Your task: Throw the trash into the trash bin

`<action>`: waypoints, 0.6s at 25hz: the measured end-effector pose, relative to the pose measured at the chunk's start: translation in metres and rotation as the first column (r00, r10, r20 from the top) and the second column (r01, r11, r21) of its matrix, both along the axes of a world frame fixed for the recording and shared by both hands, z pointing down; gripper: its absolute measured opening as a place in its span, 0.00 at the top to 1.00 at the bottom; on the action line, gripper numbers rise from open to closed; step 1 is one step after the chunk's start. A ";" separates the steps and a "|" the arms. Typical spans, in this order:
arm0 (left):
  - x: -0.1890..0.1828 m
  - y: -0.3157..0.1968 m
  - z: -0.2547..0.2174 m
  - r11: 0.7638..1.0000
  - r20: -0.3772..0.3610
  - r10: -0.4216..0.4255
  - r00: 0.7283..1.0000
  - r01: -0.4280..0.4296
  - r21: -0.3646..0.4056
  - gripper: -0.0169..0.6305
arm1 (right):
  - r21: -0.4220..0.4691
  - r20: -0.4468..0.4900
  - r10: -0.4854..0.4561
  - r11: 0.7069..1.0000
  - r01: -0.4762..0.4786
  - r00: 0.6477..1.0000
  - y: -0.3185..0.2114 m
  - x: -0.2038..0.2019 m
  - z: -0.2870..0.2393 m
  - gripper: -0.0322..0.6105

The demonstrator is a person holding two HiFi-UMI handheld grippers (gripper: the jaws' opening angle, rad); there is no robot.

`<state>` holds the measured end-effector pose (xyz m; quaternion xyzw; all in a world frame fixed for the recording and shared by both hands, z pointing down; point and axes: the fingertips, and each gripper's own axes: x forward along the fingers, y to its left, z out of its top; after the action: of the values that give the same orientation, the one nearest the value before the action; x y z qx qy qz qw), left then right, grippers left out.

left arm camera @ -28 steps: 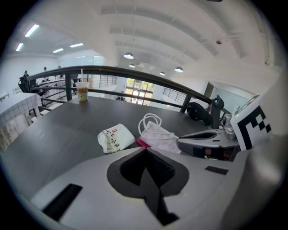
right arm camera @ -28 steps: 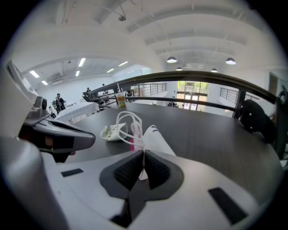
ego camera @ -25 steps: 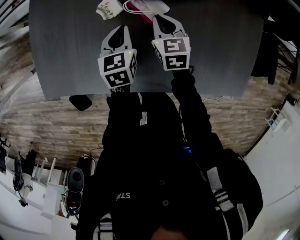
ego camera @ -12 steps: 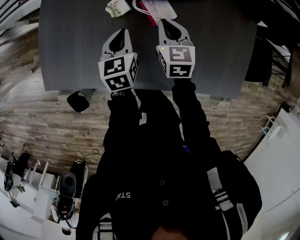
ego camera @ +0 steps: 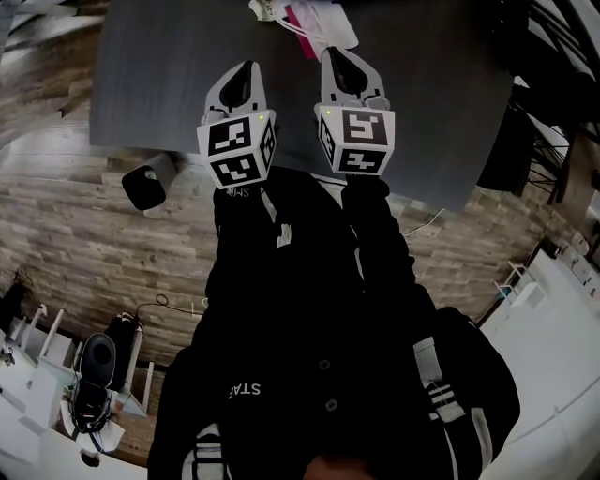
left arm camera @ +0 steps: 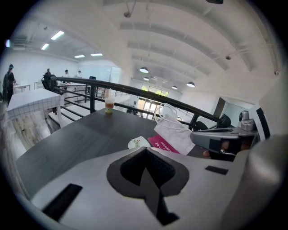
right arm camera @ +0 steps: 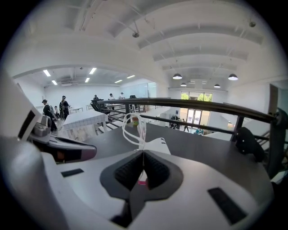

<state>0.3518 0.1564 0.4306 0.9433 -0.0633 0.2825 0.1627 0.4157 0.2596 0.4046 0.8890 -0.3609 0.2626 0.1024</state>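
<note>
White bag [ego camera: 333, 23] w/ pink pack [left arm camera: 163, 144] lies on dark table [ego camera: 169, 84]; crumpled wrapper [left arm camera: 137, 143] just beside.

This is a big open work hall, more office or test space than home. A white arched ceiling [right arm camera: 135, 45] with beams, hanging lamps [right arm camera: 177, 76] and strip lights [left arm camera: 57, 35] spans a raised level, edged by a black railing [left arm camera: 135, 92] at twelve o'clock past the dark table [ego camera: 169, 84]. Off at ten o'clock people [right arm camera: 63, 105] stand near a table with a pale cloth [left arm camera: 31, 101], glass doors [right arm camera: 193, 114] let in daylight at about one o'clock, and the floor [ego camera: 94, 234] underfoot is grey wood plank.
</note>
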 end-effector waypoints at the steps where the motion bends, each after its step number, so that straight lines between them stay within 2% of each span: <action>1: -0.006 -0.006 -0.002 1.000 -0.003 -0.016 1.000 0.016 0.000 0.97 | 0.001 0.001 -0.014 1.000 0.014 1.000 -0.007 -0.006 -0.002 0.92; 7: -0.044 -0.046 -0.011 0.993 -0.017 -0.118 0.993 0.118 0.008 0.97 | 0.024 -0.003 -0.113 0.993 0.113 0.994 -0.055 -0.043 -0.013 0.92; 15: -0.105 -0.104 -0.020 0.971 -0.023 -0.240 0.971 0.240 0.017 0.97 | 0.040 -0.014 -0.232 0.972 0.233 0.973 -0.123 -0.093 -0.025 0.92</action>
<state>0.2473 0.0526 0.4111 0.9331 -0.1779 0.2502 0.1872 0.3224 0.1364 0.3799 0.8438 -0.4673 0.2370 0.1157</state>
